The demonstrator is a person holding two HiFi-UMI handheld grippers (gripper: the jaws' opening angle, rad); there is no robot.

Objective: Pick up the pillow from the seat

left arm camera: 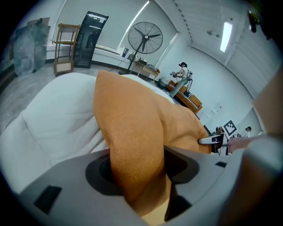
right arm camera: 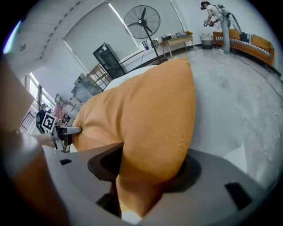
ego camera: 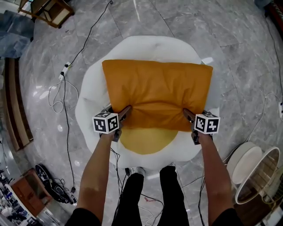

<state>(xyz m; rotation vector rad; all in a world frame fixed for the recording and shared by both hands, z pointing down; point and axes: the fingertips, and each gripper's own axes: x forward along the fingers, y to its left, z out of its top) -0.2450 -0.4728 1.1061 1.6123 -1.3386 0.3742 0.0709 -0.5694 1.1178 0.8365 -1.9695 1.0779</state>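
An orange pillow [ego camera: 157,90] lies on the round white seat [ego camera: 95,77], over a paler yellow cushion [ego camera: 148,139]. My left gripper [ego camera: 125,111] is shut on the pillow's near left corner, and the fabric bunches between its jaws [left arm camera: 137,172]. My right gripper [ego camera: 189,115] is shut on the near right corner, with the pillow [right arm camera: 150,132] squeezed between its jaws. From each gripper view the other gripper shows at the pillow's far edge: the right gripper [left arm camera: 216,141] and the left gripper [right arm camera: 66,131].
The seat stands on a grey marble floor with cables [ego camera: 66,110] trailing on the left. A white round stool [ego camera: 247,161] and a wire basket [ego camera: 261,176] are at the lower right. A wooden chair [ego camera: 48,11] is at the upper left. A standing fan [left arm camera: 143,37] and a person [left arm camera: 181,75] are far behind.
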